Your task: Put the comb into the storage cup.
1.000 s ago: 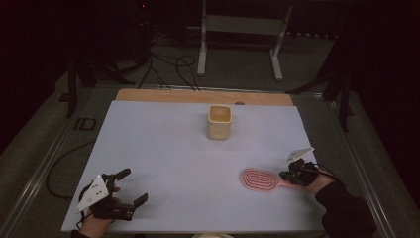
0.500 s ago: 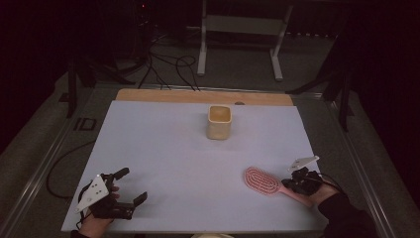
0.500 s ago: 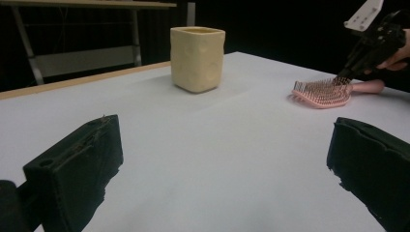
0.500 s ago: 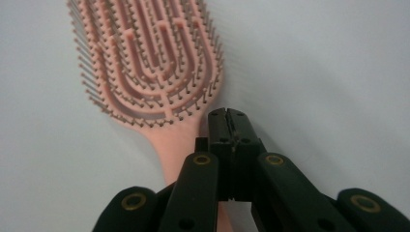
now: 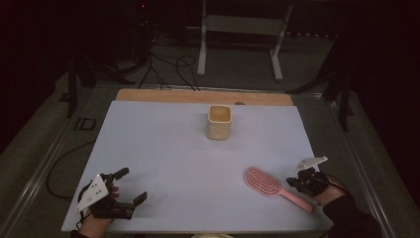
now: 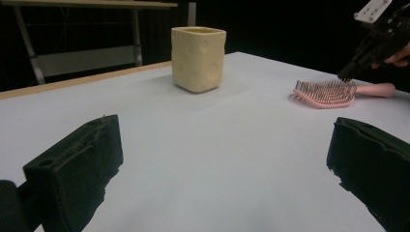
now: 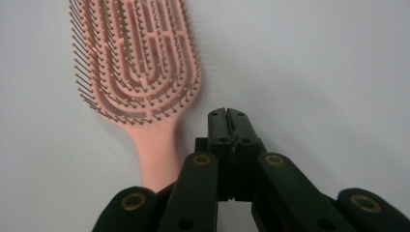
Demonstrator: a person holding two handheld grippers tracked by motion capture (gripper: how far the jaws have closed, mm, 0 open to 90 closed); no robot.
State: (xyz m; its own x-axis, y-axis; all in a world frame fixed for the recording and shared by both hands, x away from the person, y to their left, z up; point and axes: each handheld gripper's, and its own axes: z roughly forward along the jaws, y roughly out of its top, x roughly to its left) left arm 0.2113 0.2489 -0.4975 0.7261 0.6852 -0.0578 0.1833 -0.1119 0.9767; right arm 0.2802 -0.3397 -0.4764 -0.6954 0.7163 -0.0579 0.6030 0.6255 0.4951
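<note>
Hairbrush point(image 5: 270, 184) now farther from right gripper point(image 5: 294, 182)

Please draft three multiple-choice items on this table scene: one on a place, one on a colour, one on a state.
1. Where does the hairbrush lie?
A. inside the cup
B. flat on the table, beside the right tool
C. between the left tool's jaws

2. What colour is the cup?
A. pale yellow
B. blue
C. red

3. How do the right tool's jaws stand?
A. wide apart
B. clamped on the brush handle
C. shut together, holding nothing

Answers:
1 B, the brush rests bristles up on the white table near that tool.
2 A, its cream-yellow walls show in the left gripper view.
3 C, the jaws meet beside the handle.
</note>
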